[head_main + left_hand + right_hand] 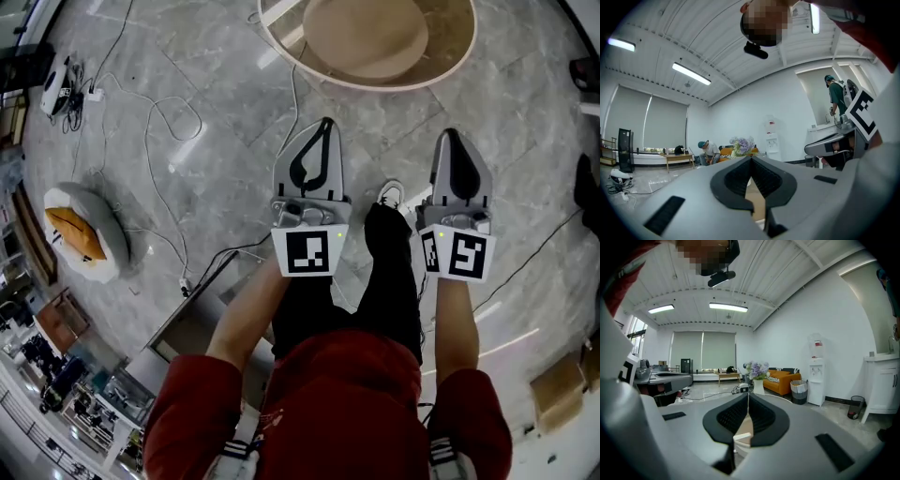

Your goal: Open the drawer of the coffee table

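- I see a grey marble-look floor that carries everything.
- A round coffee table stands on it at the top edge of the head view.
- White cables snake over the left part, and a black cable runs at the right.
- A white cushion with an orange centre lies at the left.
- A white device lies at the upper left, by the cables.
- A cardboard box sits at the lower right.

My left claw and right claw look matt grey plastic; the floor is glossy stone, and the table is smooth pale wood.
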Tool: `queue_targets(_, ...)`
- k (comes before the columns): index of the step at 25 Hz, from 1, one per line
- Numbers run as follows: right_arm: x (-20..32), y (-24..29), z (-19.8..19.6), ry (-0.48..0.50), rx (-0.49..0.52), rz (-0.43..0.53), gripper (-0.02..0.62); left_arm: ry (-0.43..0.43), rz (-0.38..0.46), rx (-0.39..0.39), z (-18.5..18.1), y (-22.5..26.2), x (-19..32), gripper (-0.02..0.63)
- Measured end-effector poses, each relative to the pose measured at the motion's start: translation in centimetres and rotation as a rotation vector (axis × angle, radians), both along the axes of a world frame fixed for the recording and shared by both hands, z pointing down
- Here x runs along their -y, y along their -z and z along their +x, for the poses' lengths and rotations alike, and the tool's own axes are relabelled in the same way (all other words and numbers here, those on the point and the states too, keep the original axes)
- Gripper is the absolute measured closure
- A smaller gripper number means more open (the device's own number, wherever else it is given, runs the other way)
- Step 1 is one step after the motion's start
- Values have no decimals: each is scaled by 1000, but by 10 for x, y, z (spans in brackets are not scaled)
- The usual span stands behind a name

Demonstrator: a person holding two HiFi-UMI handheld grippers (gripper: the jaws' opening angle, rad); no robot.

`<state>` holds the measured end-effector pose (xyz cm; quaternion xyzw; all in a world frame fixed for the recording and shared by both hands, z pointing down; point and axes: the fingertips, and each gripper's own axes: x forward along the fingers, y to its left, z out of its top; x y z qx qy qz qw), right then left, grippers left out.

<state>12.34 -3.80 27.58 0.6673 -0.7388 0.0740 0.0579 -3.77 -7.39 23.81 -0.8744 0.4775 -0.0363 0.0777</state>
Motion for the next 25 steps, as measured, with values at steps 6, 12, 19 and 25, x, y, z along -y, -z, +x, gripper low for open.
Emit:
queue_targets(6,-10,-164,-59,110,-47,-21,572,-5,-43,-52,-40,-158,-18,592)
queue_targets(12,3,-309,-94,182,-78,19,572,4,8,-34,-68,-314,-8,592)
queue_targets(19,32,-454,-74,180,-90,91,572,-15,56,-25,-52,-464,22,592)
queue_targets(25,52,-530,-56,158,-133,130,572,49,-20,-47,-47,-542,40,592)
